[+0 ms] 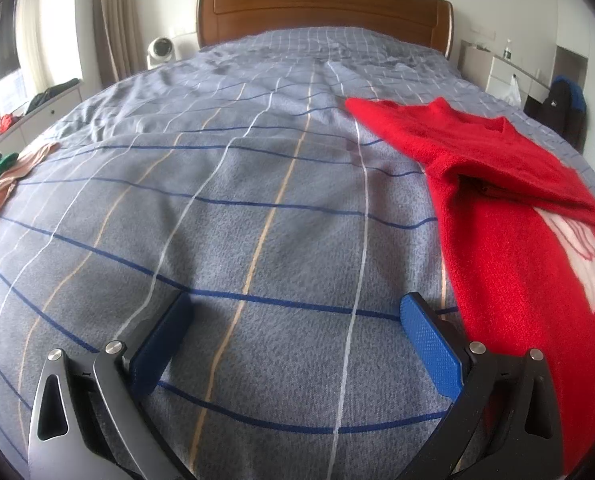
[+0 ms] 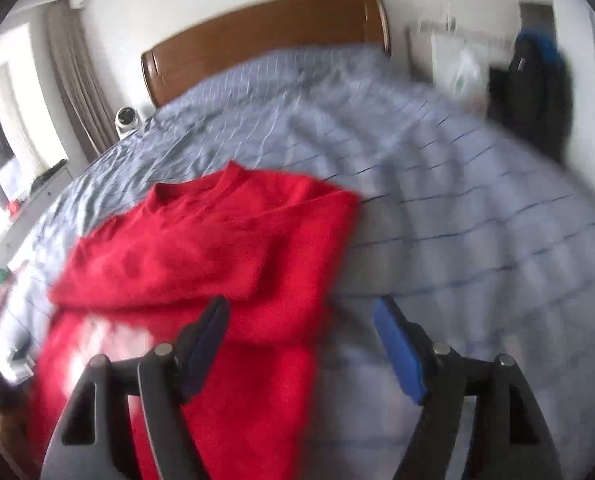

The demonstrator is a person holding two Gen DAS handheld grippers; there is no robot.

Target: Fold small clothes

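A red sweater (image 1: 509,216) with a white print lies on the grey checked bedspread (image 1: 233,184), one sleeve folded across its body. In the left wrist view it fills the right side, and my left gripper (image 1: 295,312) stands open over bare bedspread just left of its edge. In the blurred right wrist view the red sweater (image 2: 201,248) lies left of centre, with a sleeve folded over the chest. My right gripper (image 2: 301,312) is open above the sweater's right edge, its left finger over the red knit, nothing pinched between the pads.
A wooden headboard (image 1: 321,8) stands at the far end. More small clothes (image 1: 1,180), green and peach, lie at the bed's left edge. A white fan (image 1: 159,50) sits left of the headboard; white drawers (image 1: 505,76) and a dark bag (image 1: 565,104) stand at the right.
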